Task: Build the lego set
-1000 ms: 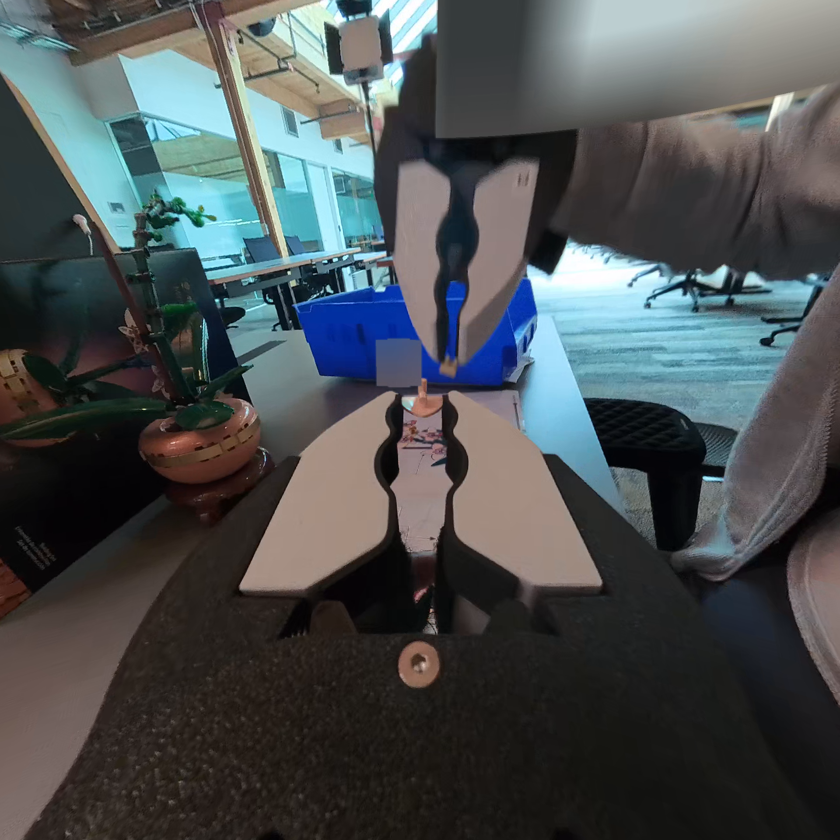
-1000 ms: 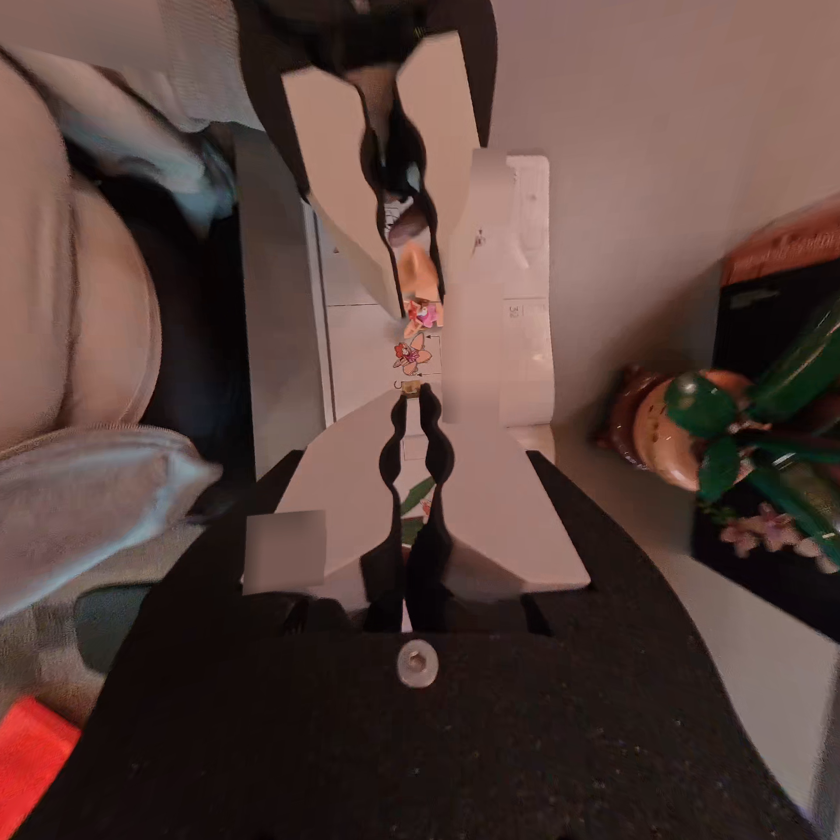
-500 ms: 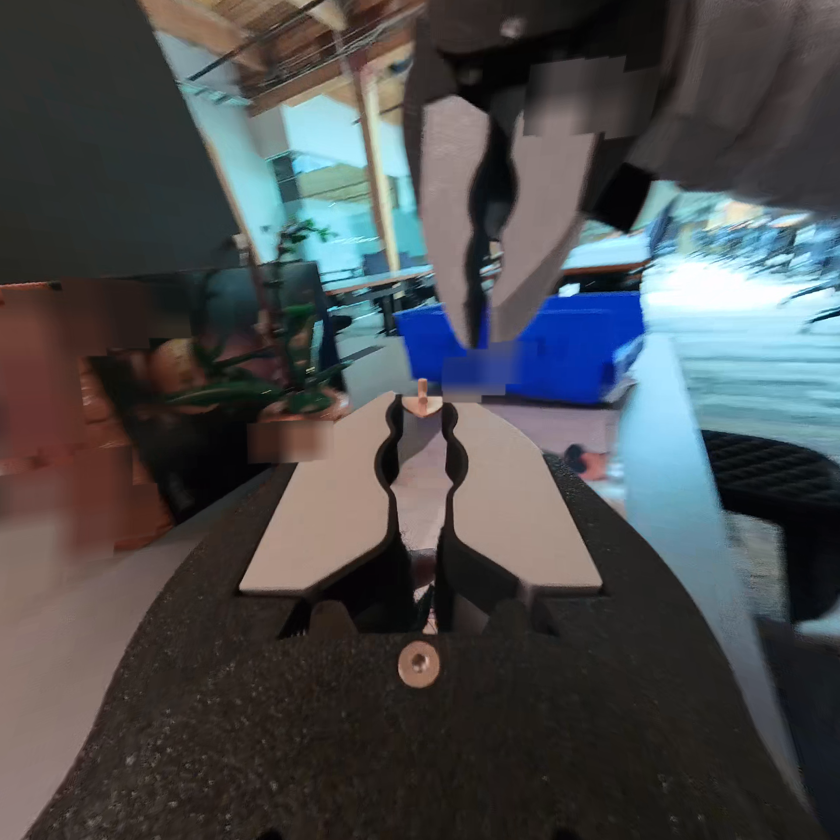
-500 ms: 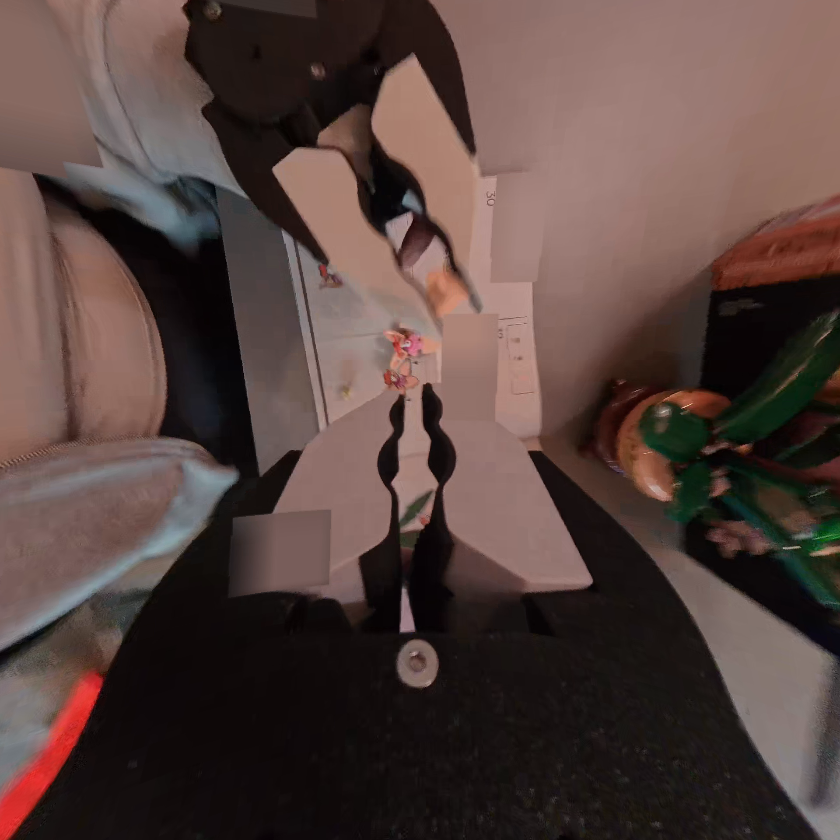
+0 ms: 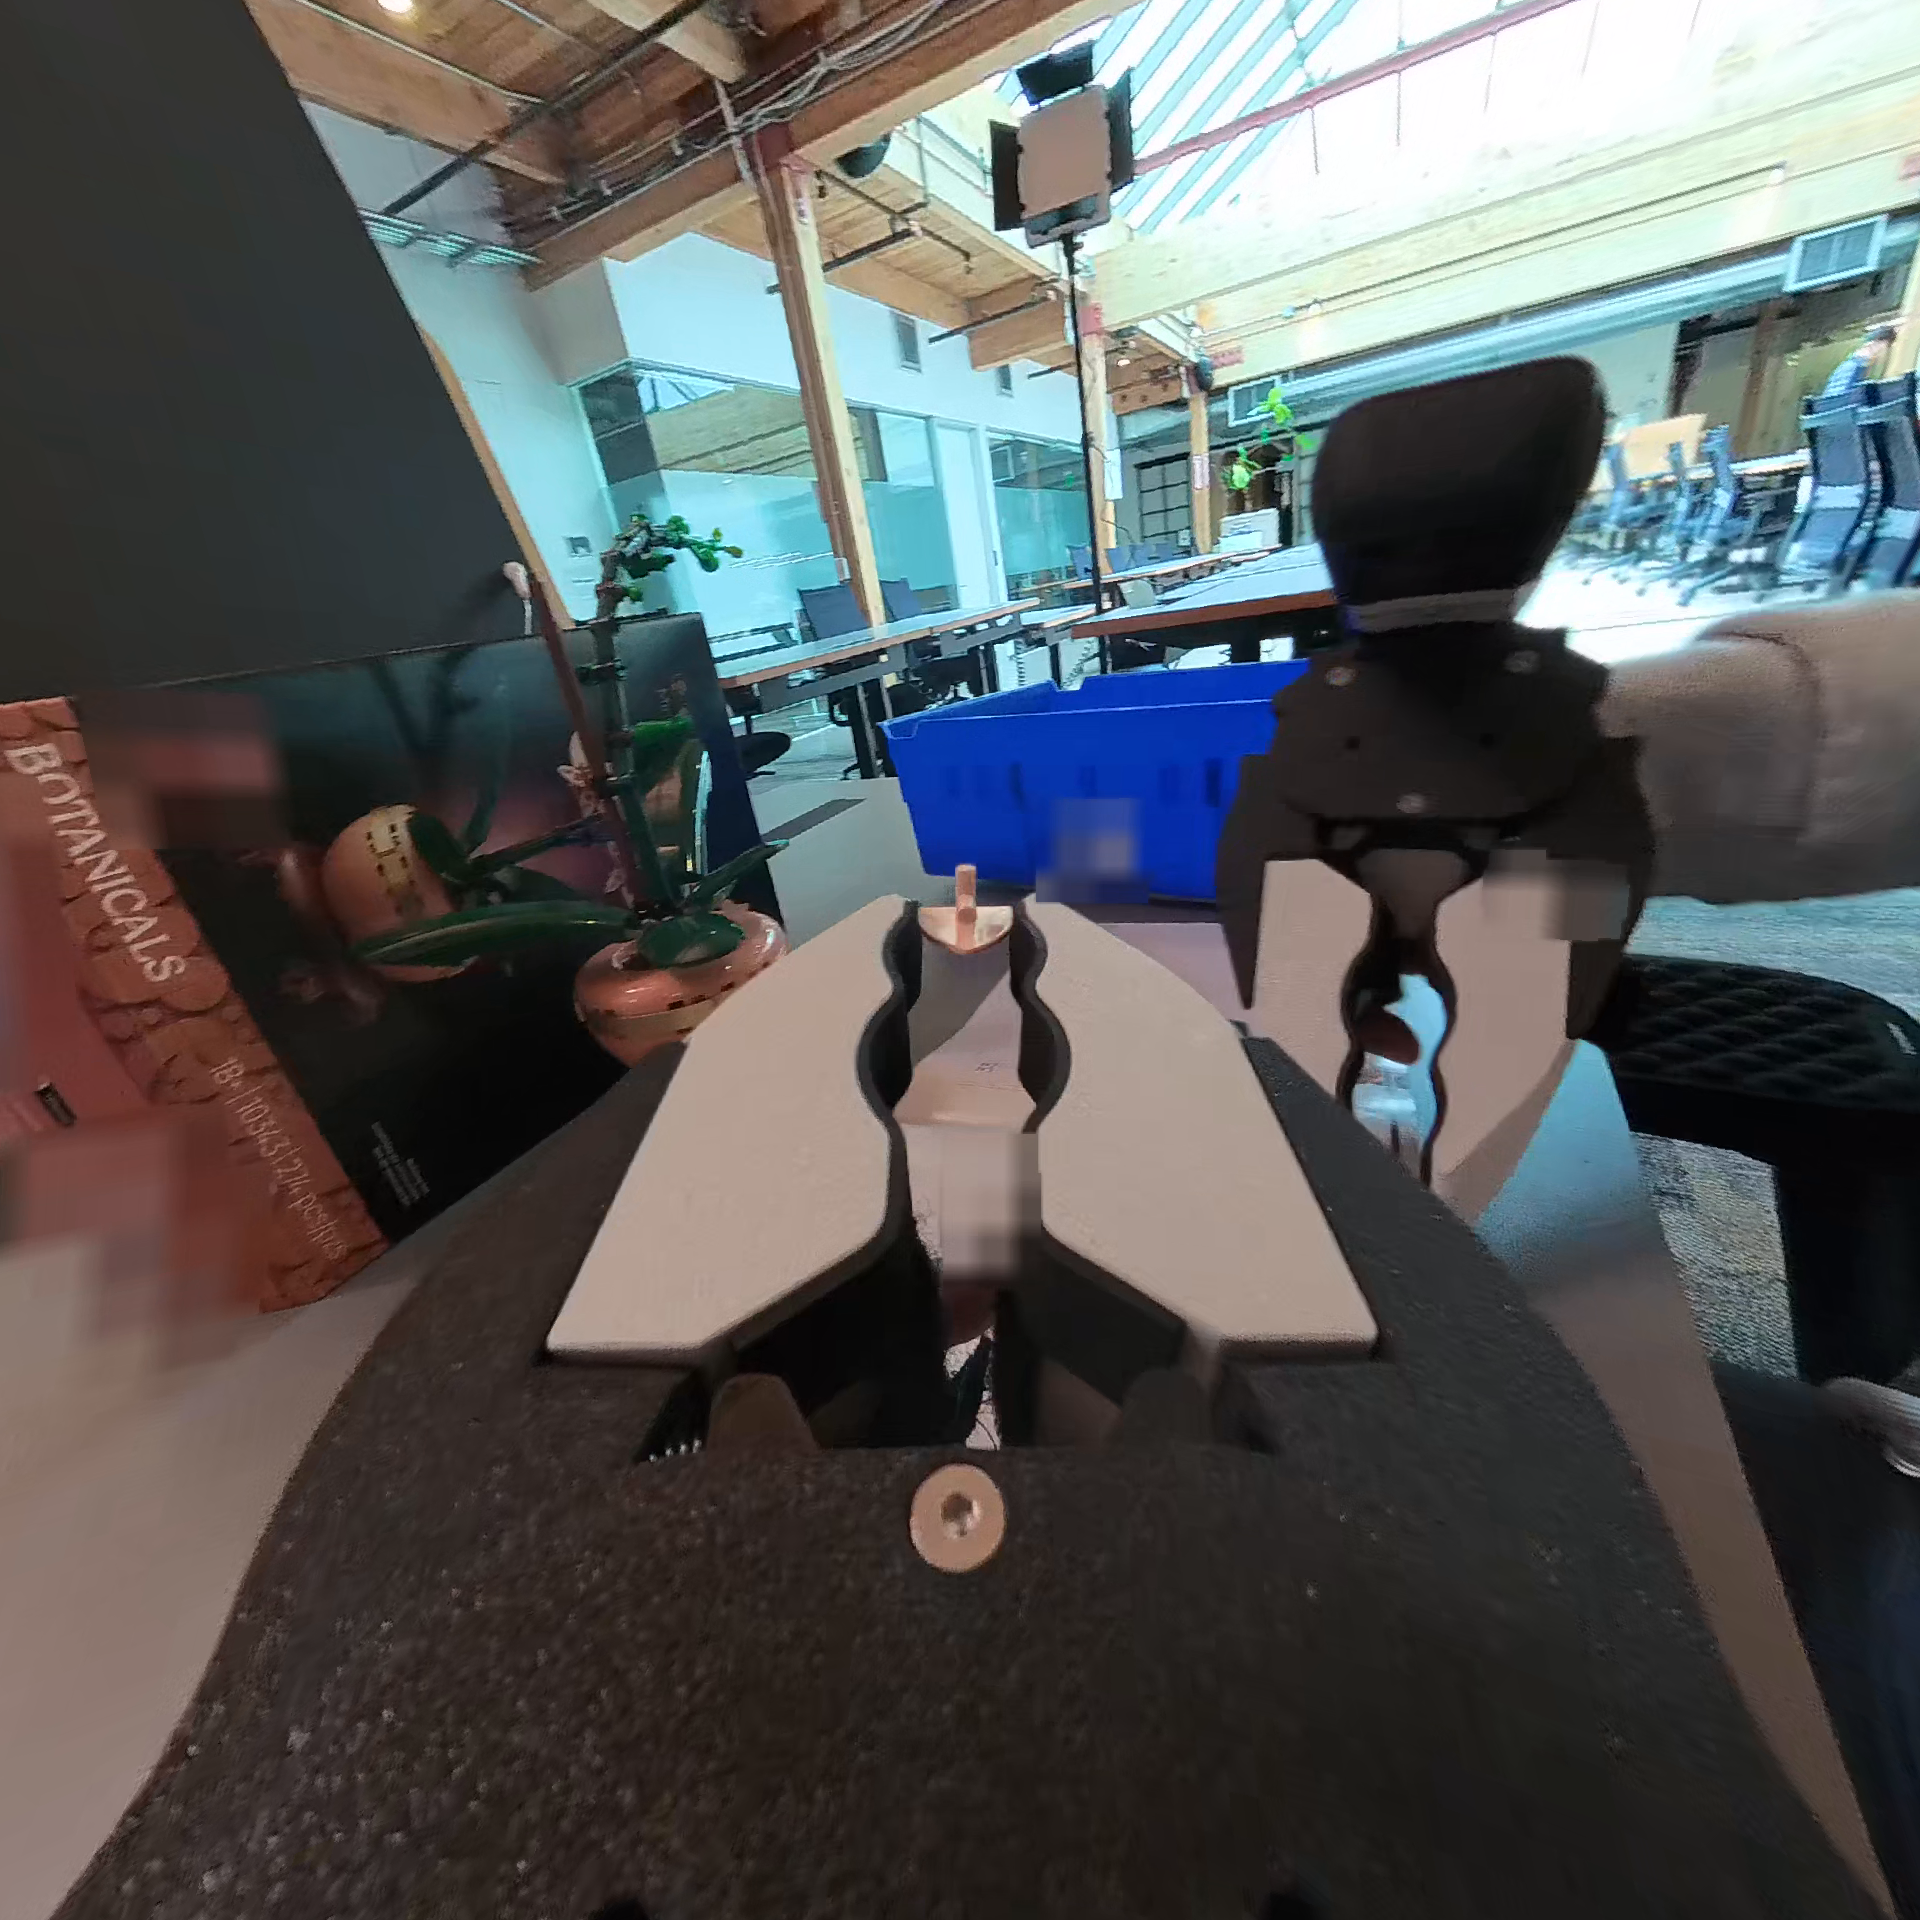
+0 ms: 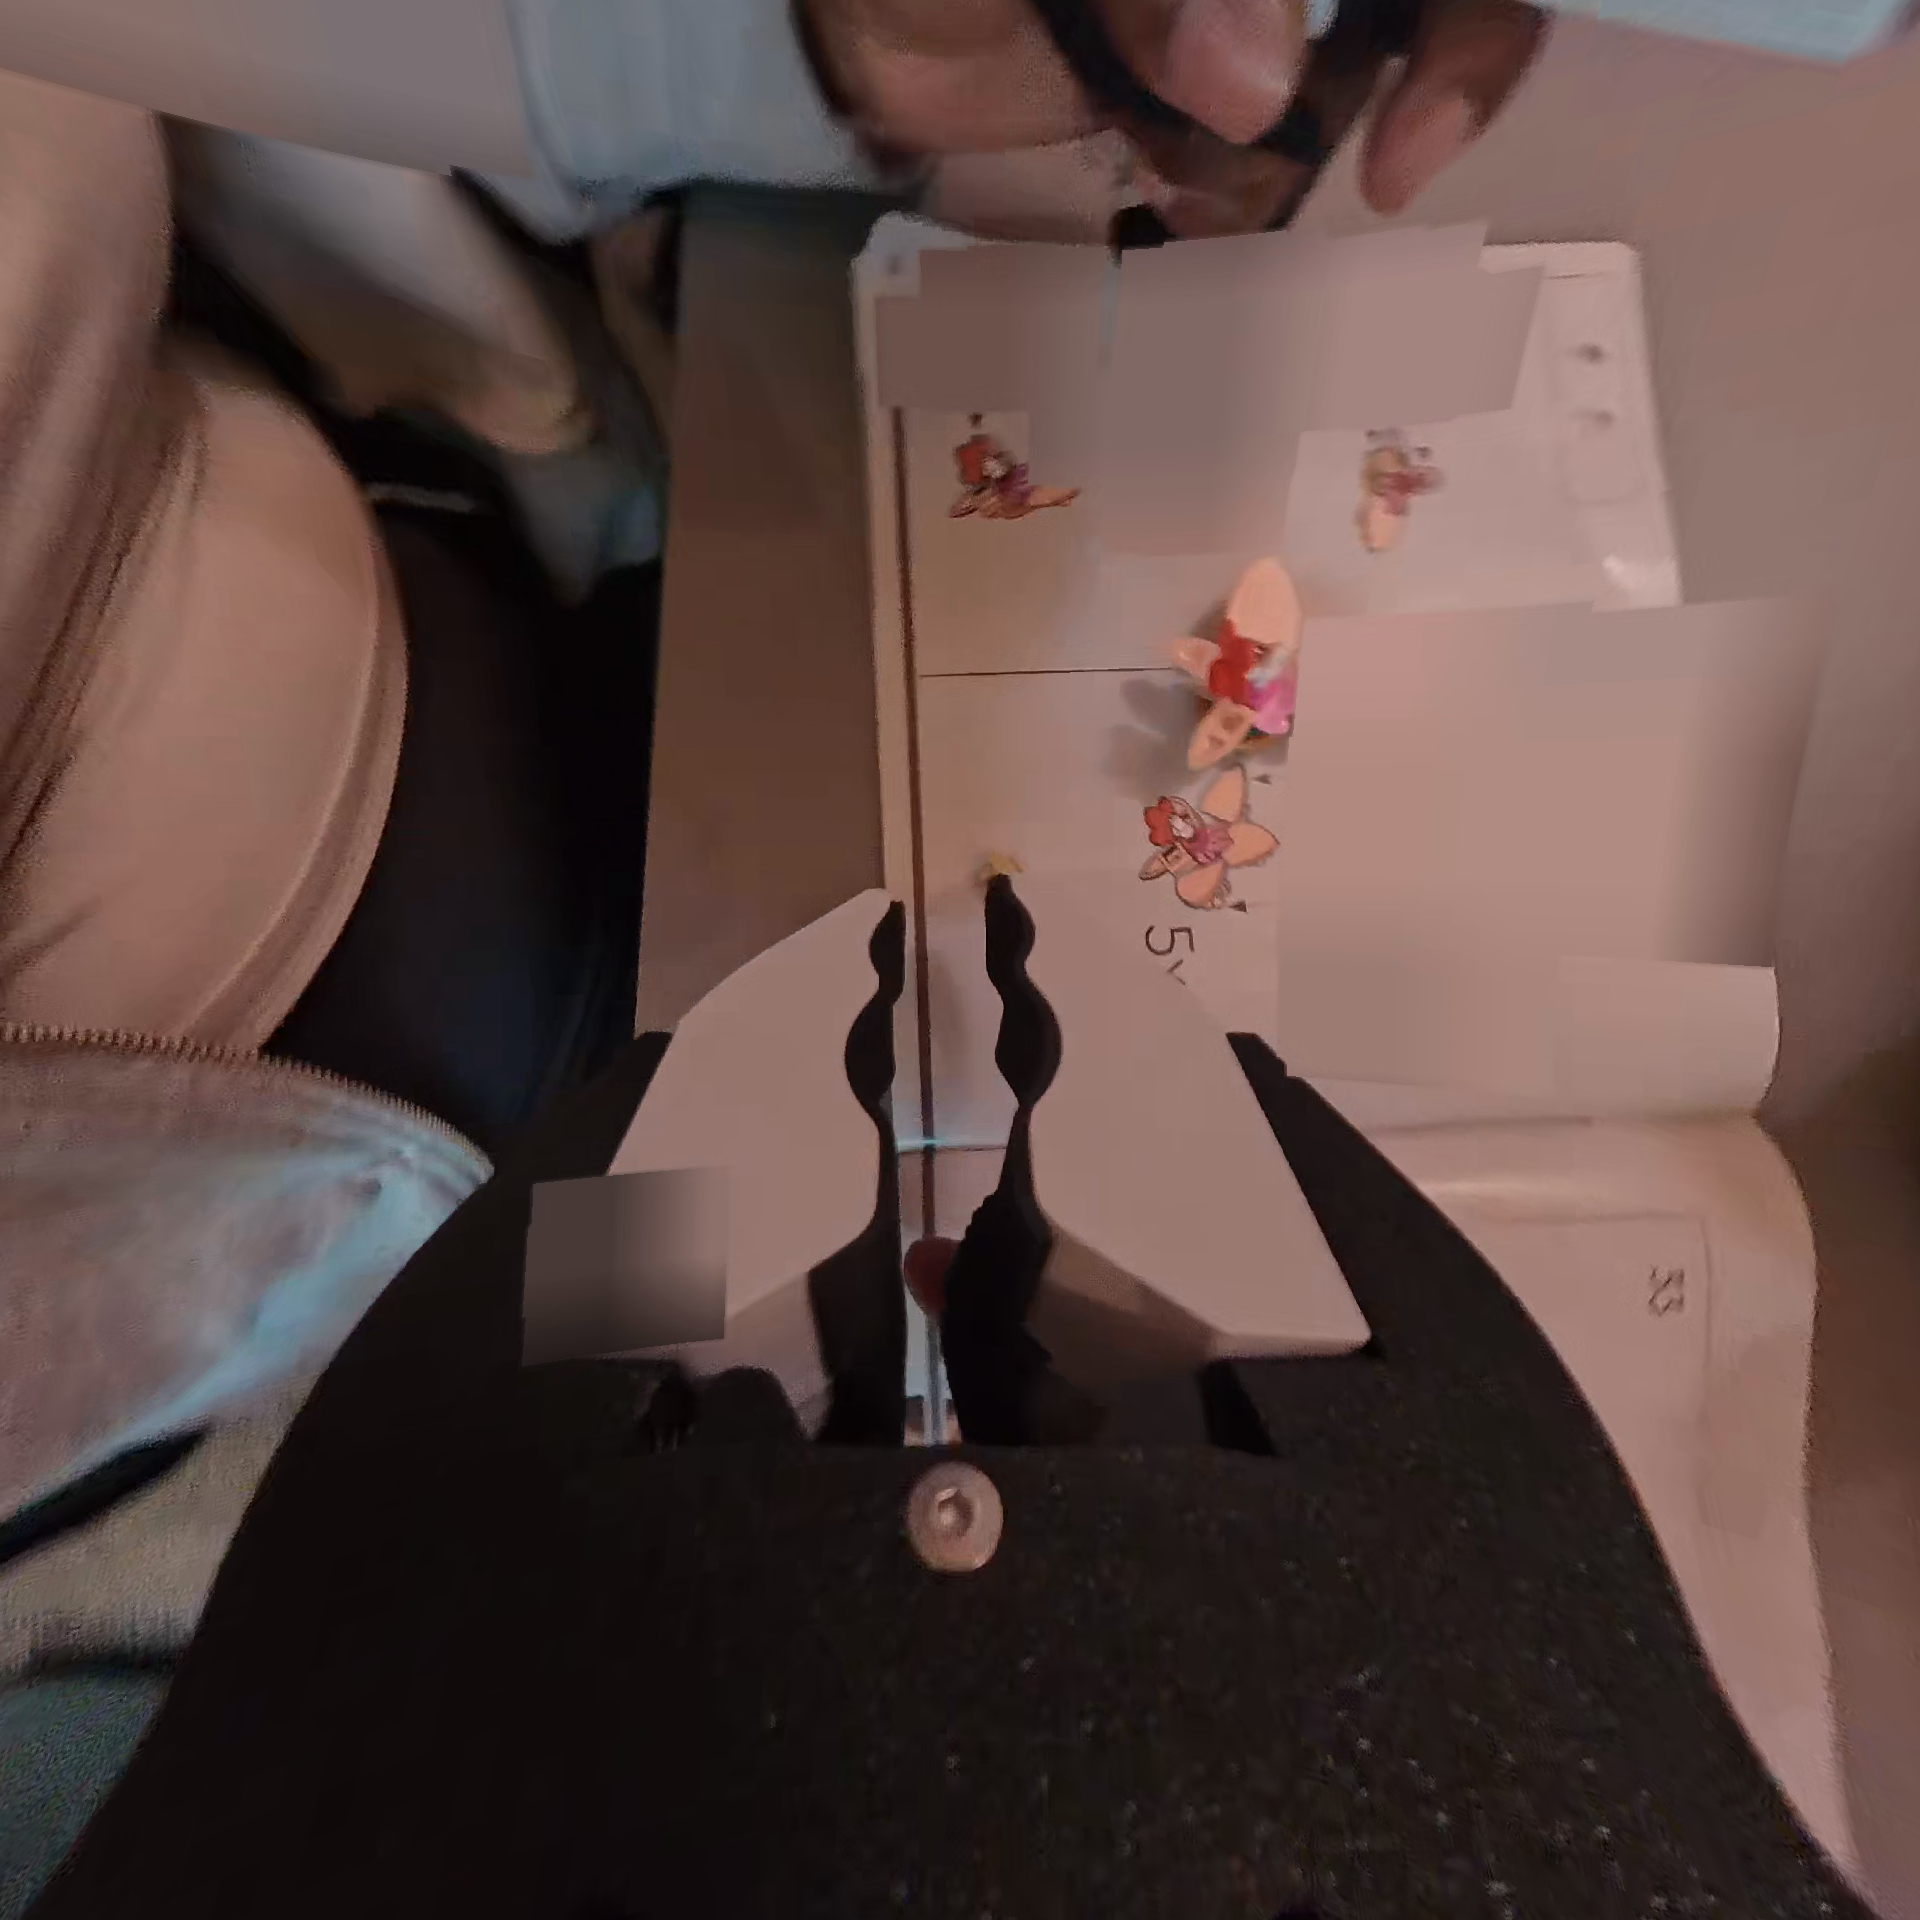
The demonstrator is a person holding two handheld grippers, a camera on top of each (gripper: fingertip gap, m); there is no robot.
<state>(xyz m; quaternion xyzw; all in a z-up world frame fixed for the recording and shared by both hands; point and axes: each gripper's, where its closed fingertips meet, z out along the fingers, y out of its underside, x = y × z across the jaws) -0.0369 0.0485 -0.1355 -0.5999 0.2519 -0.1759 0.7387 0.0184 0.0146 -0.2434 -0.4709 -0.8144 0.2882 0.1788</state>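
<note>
My left gripper [image 5: 966,920] pinches a small pink petal piece [image 5: 968,923] with a peg between its tips, while my right gripper [image 6: 943,894] points down at the open instruction booklet [image 6: 1039,758] with a narrow gap between its fingers, a tiny tan bit [image 6: 1000,862] at one tip. A pink and red flower assembly [image 6: 1247,665] lies on the page just beyond. Further out stand the potted lego orchid [image 5: 665,935], its box [image 5: 260,956] and a blue bin [image 5: 1070,790] on the table [image 5: 125,1455].

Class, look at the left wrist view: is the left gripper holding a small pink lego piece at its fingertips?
Yes, the left gripper is pinching a small pink petal-shaped piece with a peg between its fingertips.
</note>
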